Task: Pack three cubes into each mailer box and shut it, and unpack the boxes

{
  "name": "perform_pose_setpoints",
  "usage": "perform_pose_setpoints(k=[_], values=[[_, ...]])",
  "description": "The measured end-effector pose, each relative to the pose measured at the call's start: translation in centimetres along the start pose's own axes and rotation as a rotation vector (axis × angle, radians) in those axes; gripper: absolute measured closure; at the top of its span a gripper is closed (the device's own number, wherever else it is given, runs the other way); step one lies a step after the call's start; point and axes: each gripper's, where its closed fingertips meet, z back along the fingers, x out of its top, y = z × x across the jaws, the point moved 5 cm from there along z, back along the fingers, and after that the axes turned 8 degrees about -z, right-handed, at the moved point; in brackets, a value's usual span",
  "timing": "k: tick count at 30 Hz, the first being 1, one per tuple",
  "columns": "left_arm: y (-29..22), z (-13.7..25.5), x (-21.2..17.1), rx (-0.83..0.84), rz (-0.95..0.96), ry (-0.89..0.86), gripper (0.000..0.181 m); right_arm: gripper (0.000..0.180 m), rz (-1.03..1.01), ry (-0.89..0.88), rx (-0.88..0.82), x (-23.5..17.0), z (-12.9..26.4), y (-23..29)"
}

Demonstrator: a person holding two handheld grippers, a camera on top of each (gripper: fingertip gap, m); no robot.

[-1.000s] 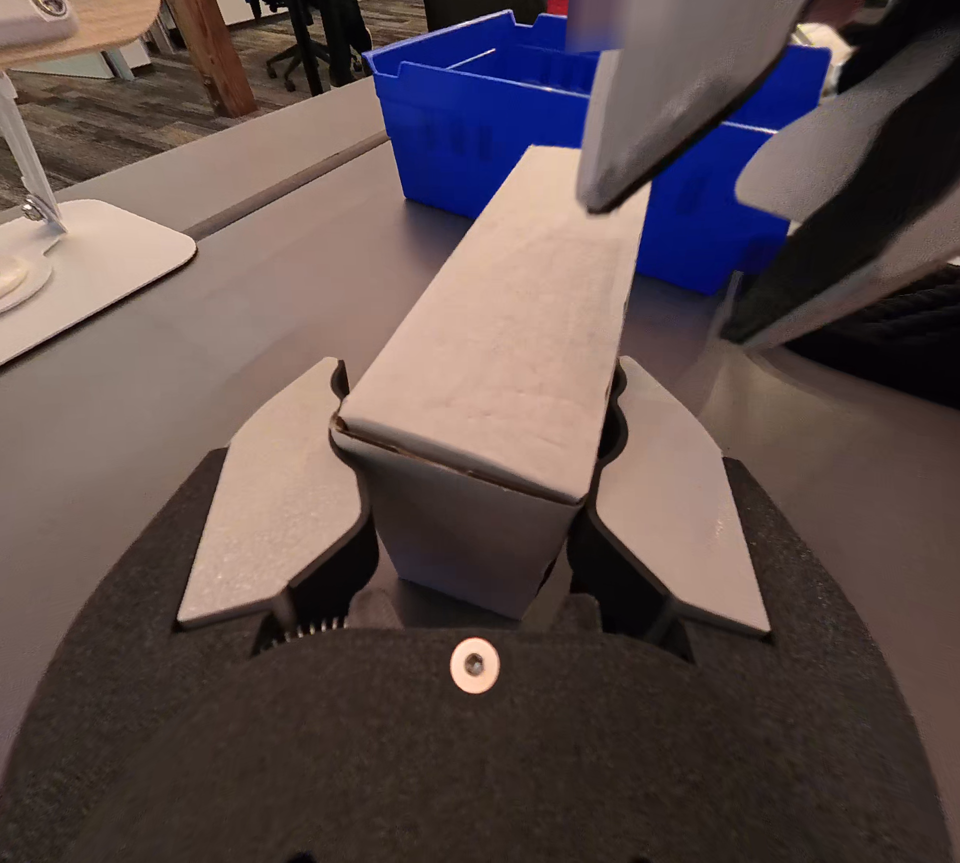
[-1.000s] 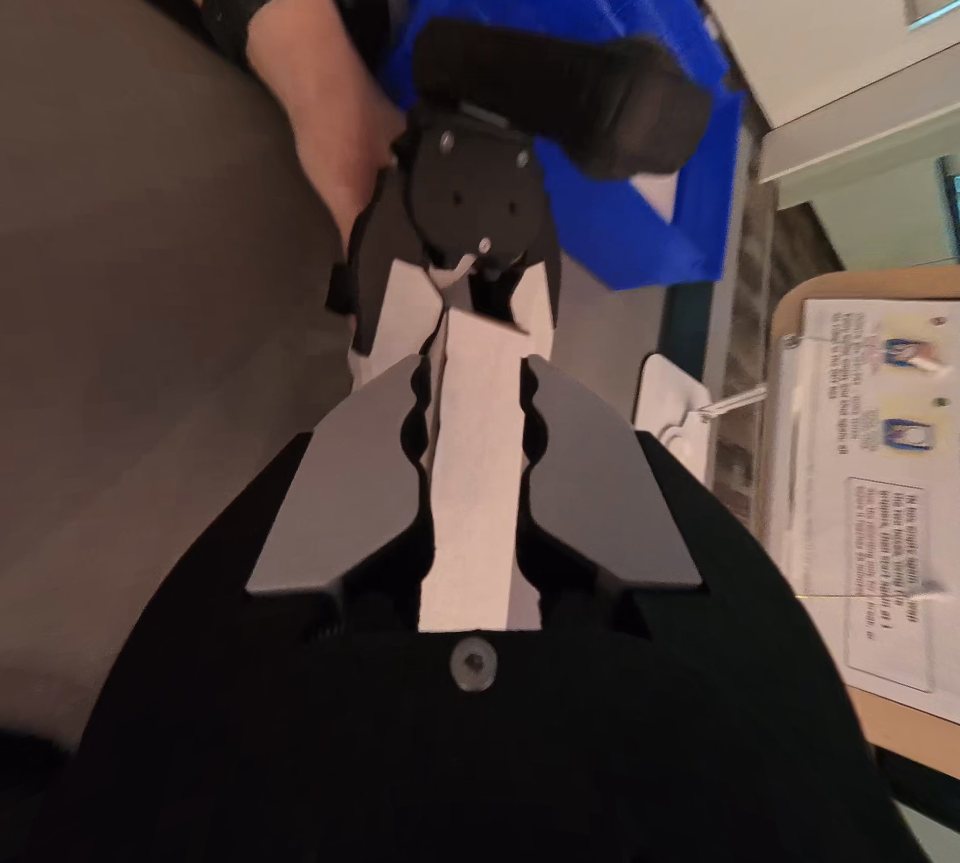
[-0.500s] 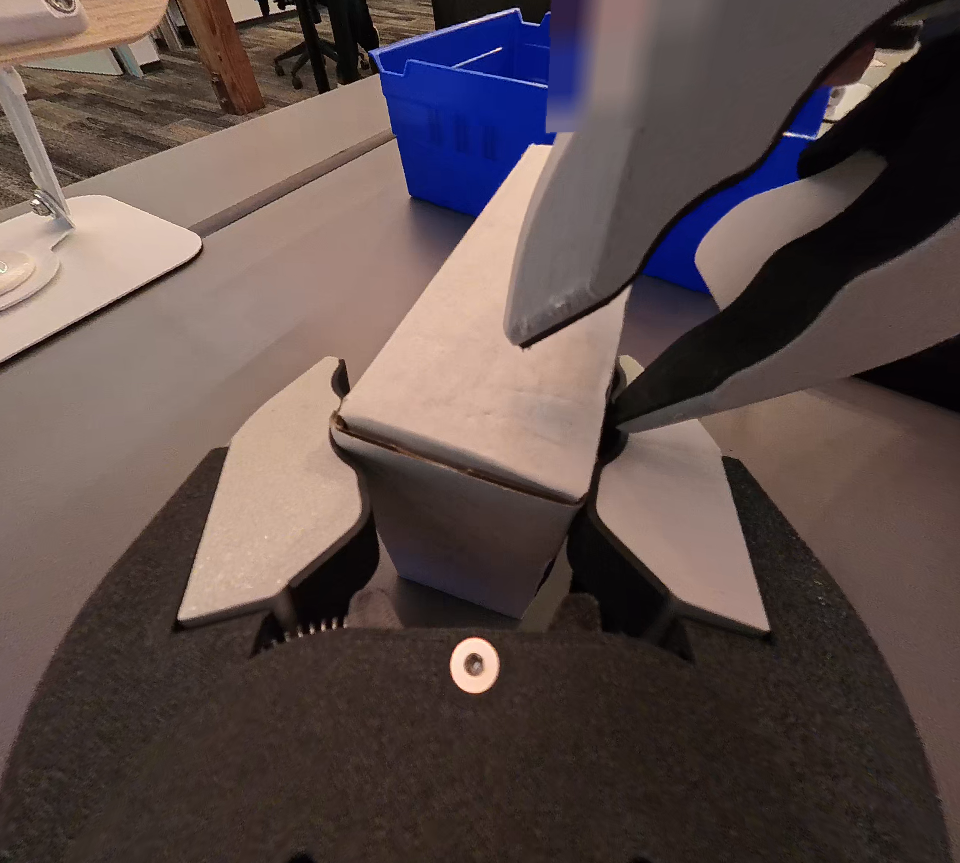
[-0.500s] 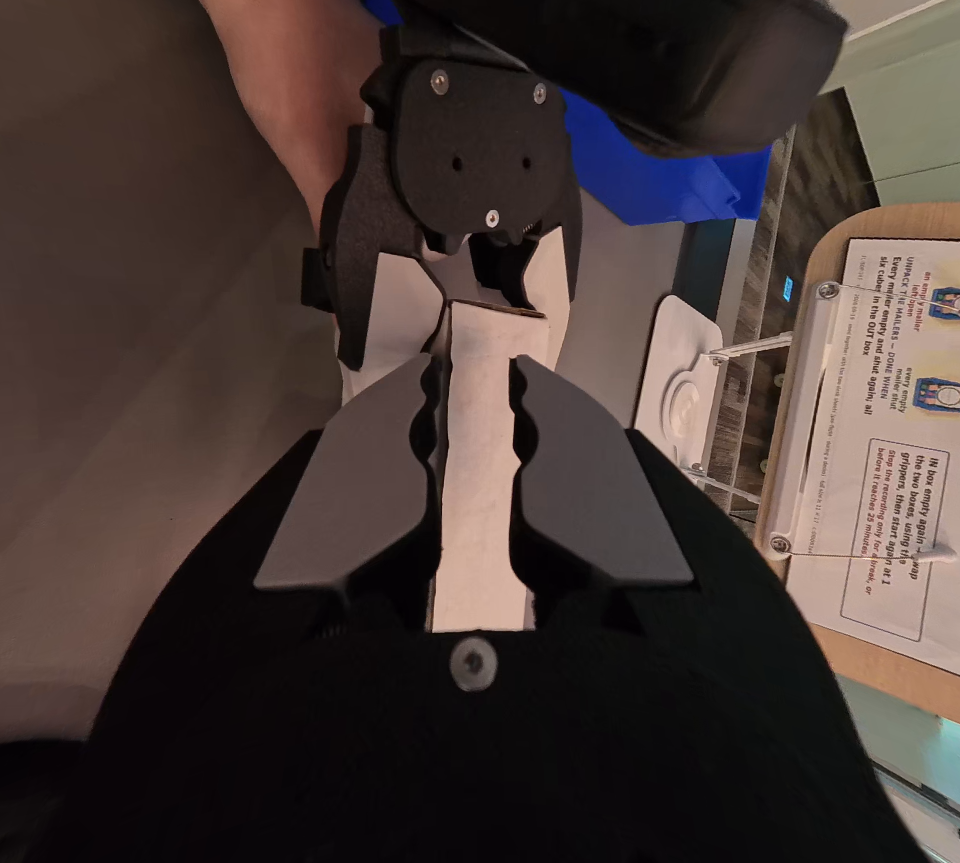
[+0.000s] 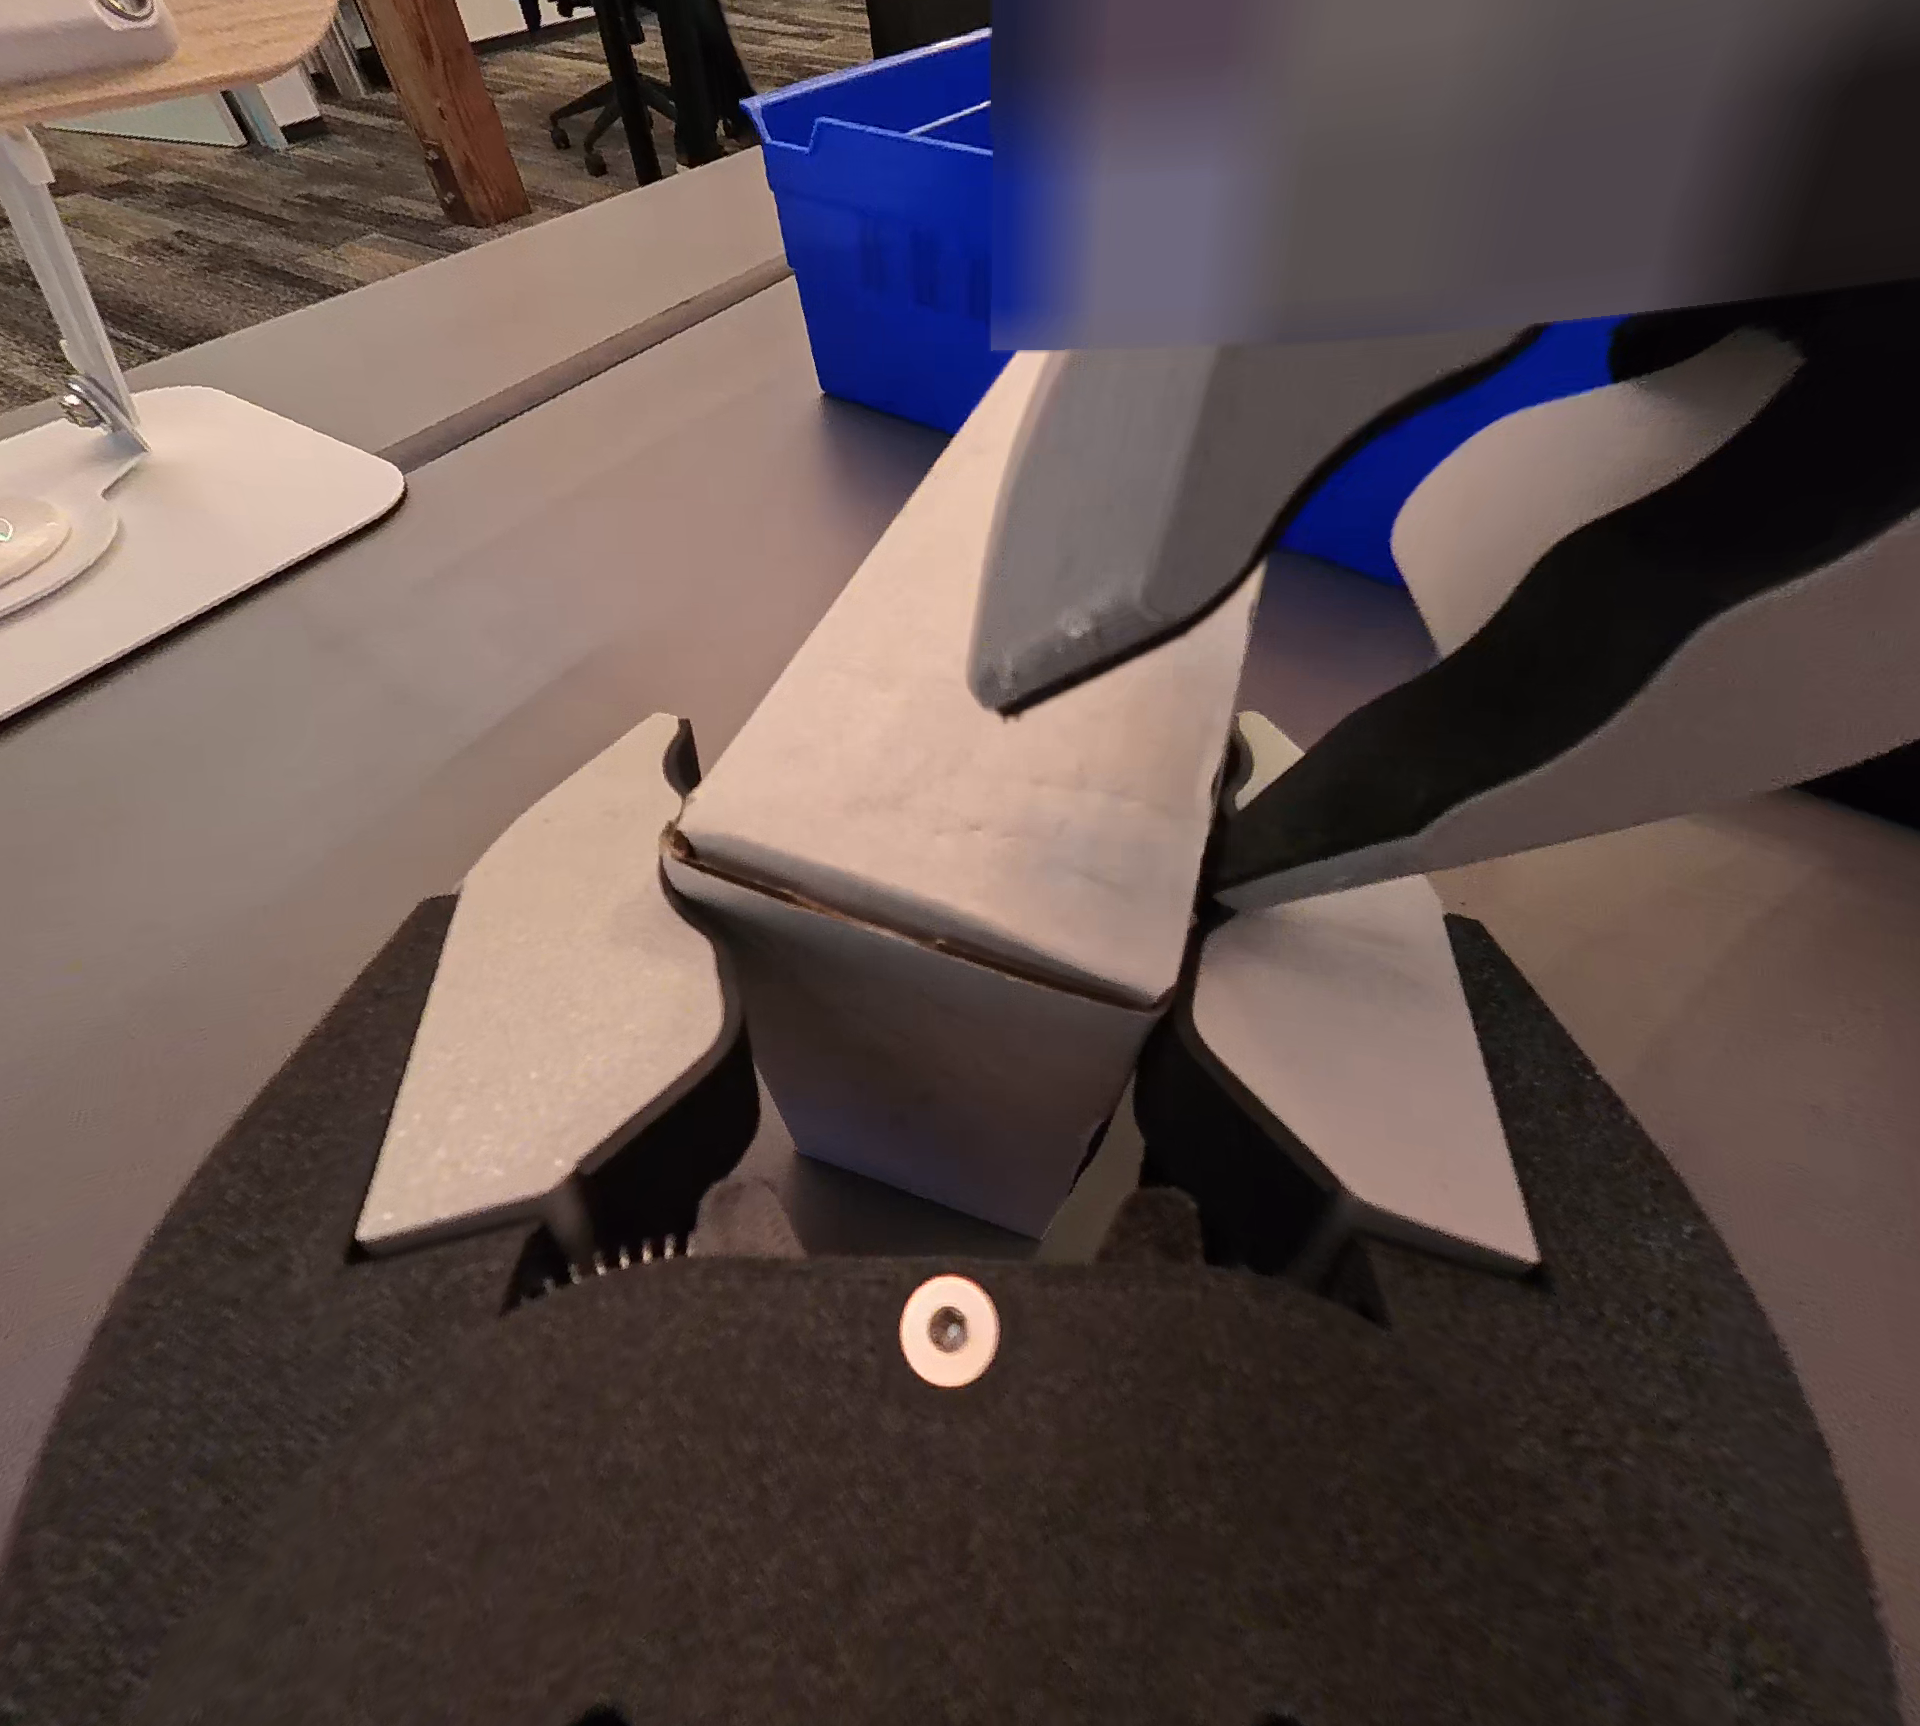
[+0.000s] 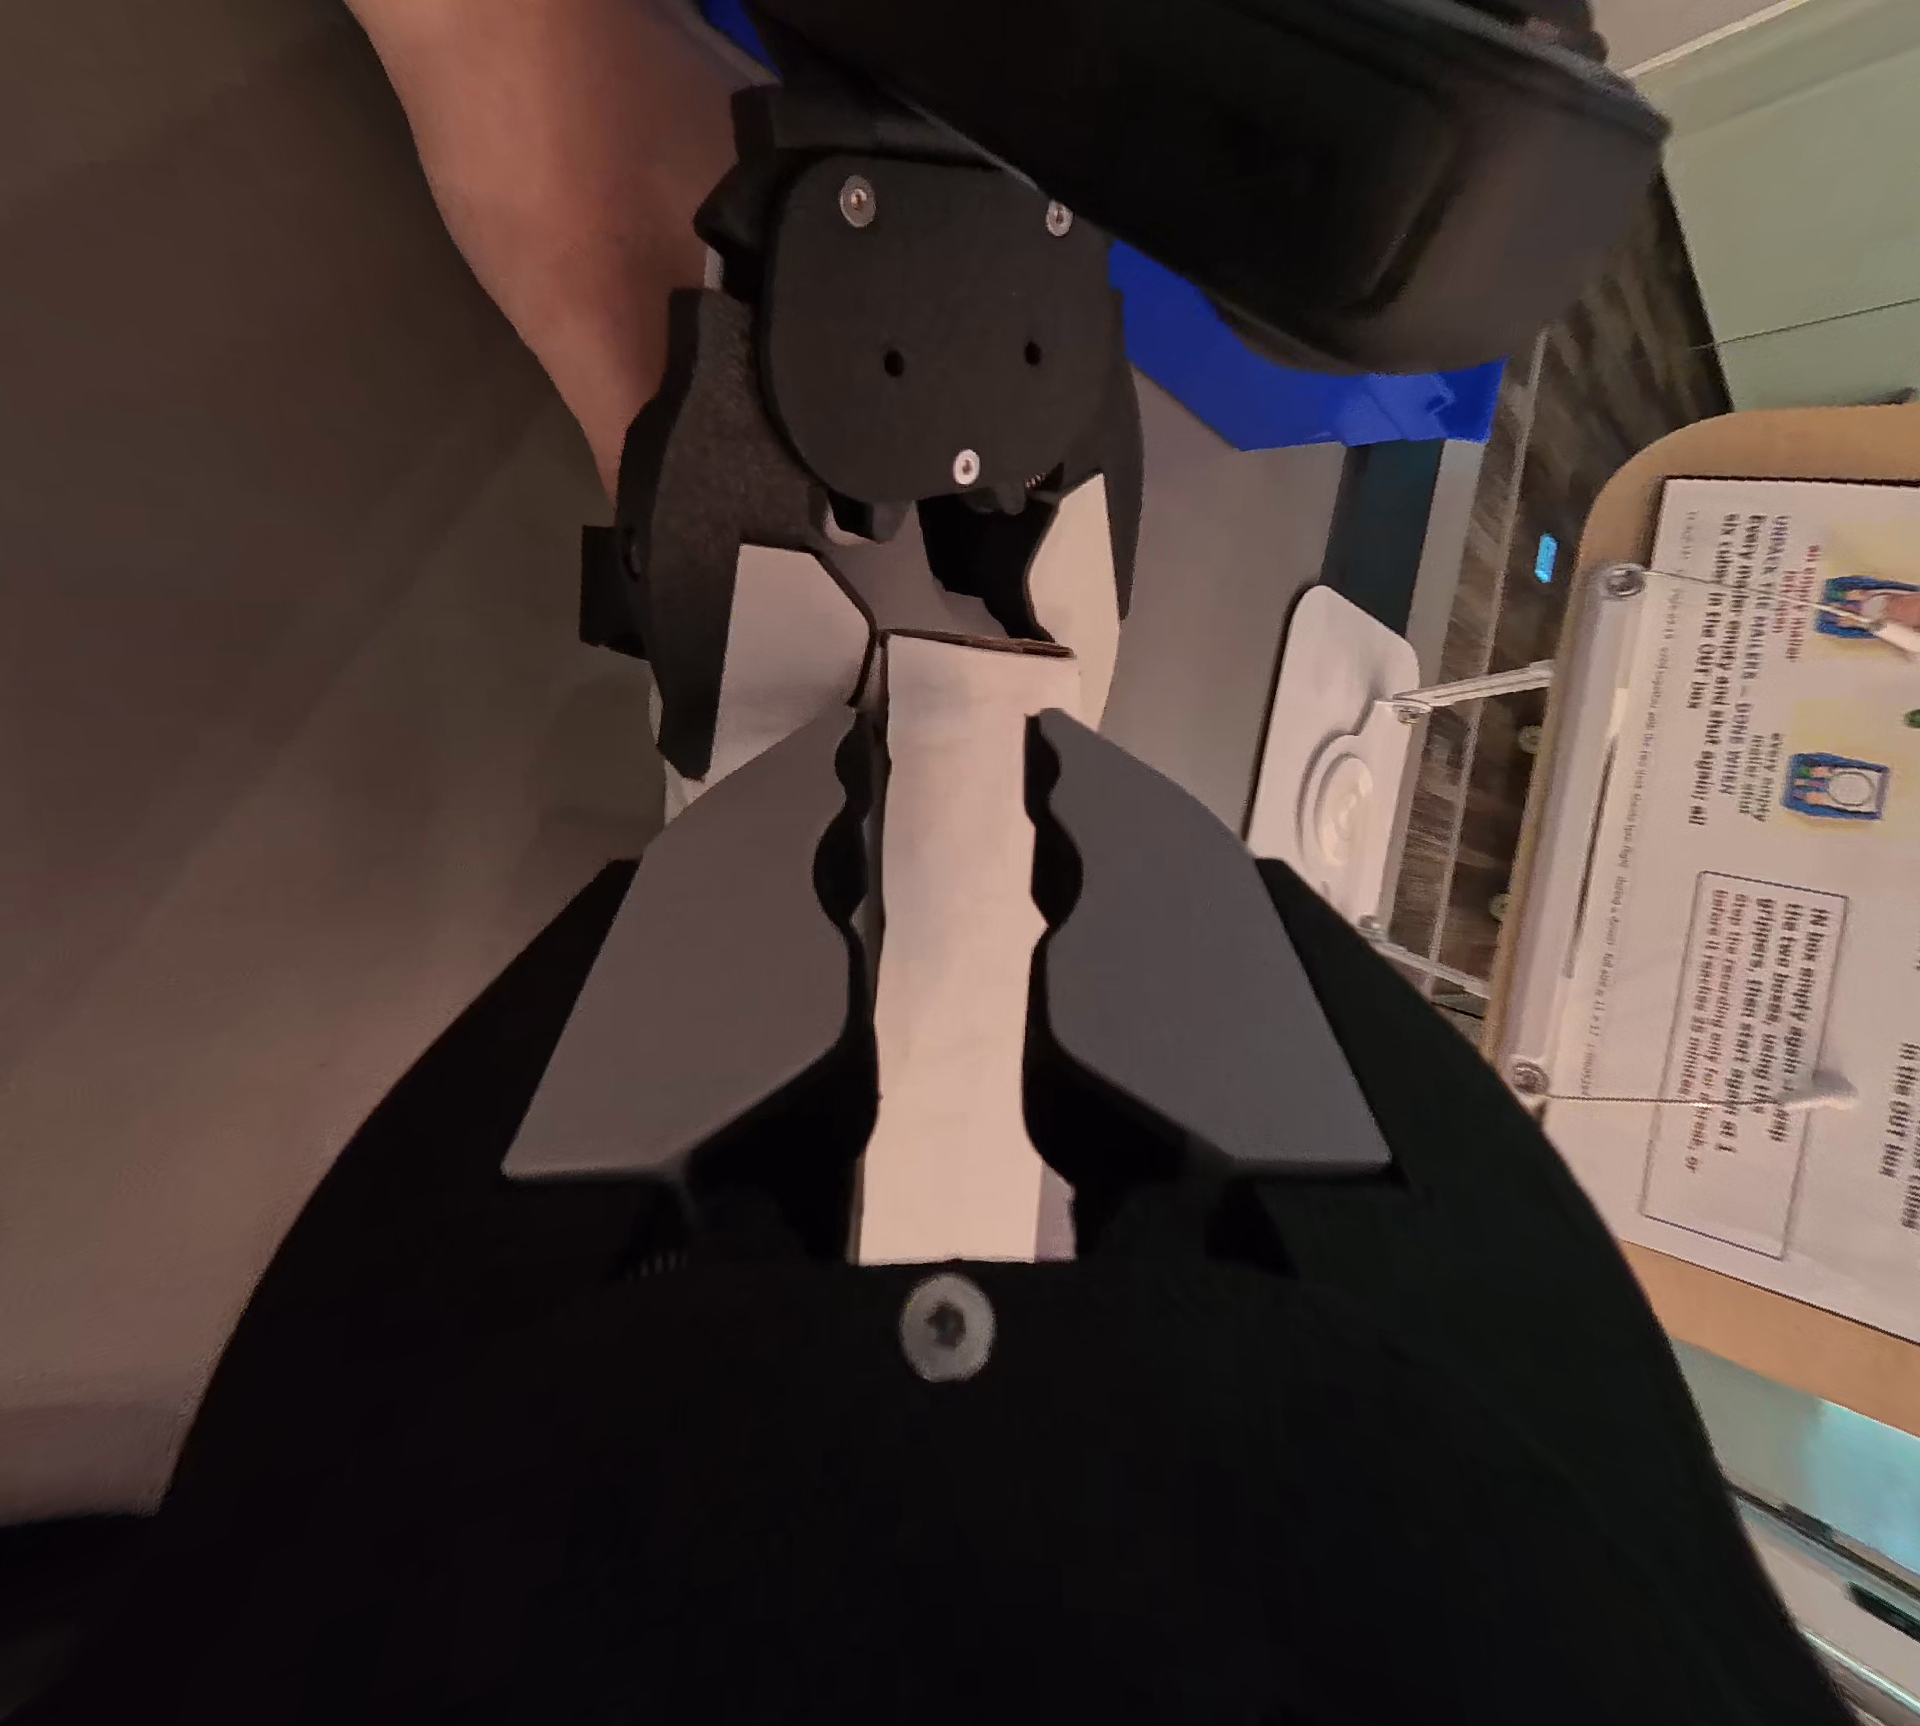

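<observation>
Left claw [image 5: 951, 803] is clamping the near end of a long white mailer box [image 5: 997, 741], both fingers pressing against its side walls, lid lying shut on top. The box is resting lengthwise on the grey worktop [image 5: 436, 637], its far end reaching toward a blue bin [image 5: 883, 242] standing behind it. Right claw [image 5: 1112, 783] is coming in from the upper right over the same end of the box, one finger hanging over the lid, the other lying beside the box's right wall just at the left claw's right finger. From the right wrist view, the right claw [image 6: 945, 720] is straddling the white box [image 6: 956, 949], fingers parted to either side of it; whether they are pressing the walls cannot be told. Beyond it, a hand [image 6: 582, 305] is gripping the left tool. A white stand base [image 5: 177, 513] is sitting at the left of the worktop, well apart from the box.
</observation>
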Motion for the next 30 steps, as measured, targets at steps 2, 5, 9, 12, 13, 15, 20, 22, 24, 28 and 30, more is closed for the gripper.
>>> perform_pose_setpoints(k=[2, 5, 9, 12, 13, 15, 20, 22, 24, 28, 30], values=[[0.1, 0.0, 0.0, 0.007, 0.005, 0.001, 0.089, 0.149, 0.019, 0.006, -0.025, 0.2, 0.0, -0.1], [0.0, 0.0, 0.0, 0.010, -0.002, 0.000, 0.090, 0.149, 0.018, -0.016, -0.047, 0.4, 0.3, -0.4], [0.1, 0.0, 0.0, 0.008, 0.003, 0.001, 0.090, 0.155, 0.030, -0.030, -0.033, 0.4, 0.1, 0.0], [0.1, 0.0, 0.0, 0.010, 0.009, 0.001, 0.090, 0.153, 0.078, -0.032, -0.075, 0.5, 0.1, 0.0], [0.2, 0.0, 0.0, 0.012, 0.011, 0.002, 0.090, 0.153, 0.089, -0.031, -0.085, 0.5, 0.1, 0.0], [0.2, 0.0, 0.0, 0.011, 0.010, 0.002, 0.090, 0.153, 0.102, -0.033, -0.109, 0.6, 0.3, -0.2], [0.3, -0.1, 0.0, 0.011, 0.020, 0.001, 0.091, 0.150, 0.101, -0.029, -0.149, 0.7, 0.4, -0.7], [0.3, -0.1, 0.0, 0.011, 0.025, 0.002, 0.091, 0.150, 0.092, -0.028, -0.161, 0.7, 0.5, -0.8], [0.3, -0.1, 0.0, 0.015, 0.019, 0.003, 0.091, 0.155, 0.056, -0.017, -0.126, 0.6, 0.3, -0.6], [0.3, -0.1, 0.0, 0.020, 0.013, 0.007, 0.090, 0.167, 0.095, 0.095, -0.100, -0.5, 0.1, 0.0], [0.4, -0.1, 0.0, 0.020, 0.022, 0.007, 0.090, 0.168, 0.105, 0.091, -0.109, -0.4, 0.0, 0.0]])
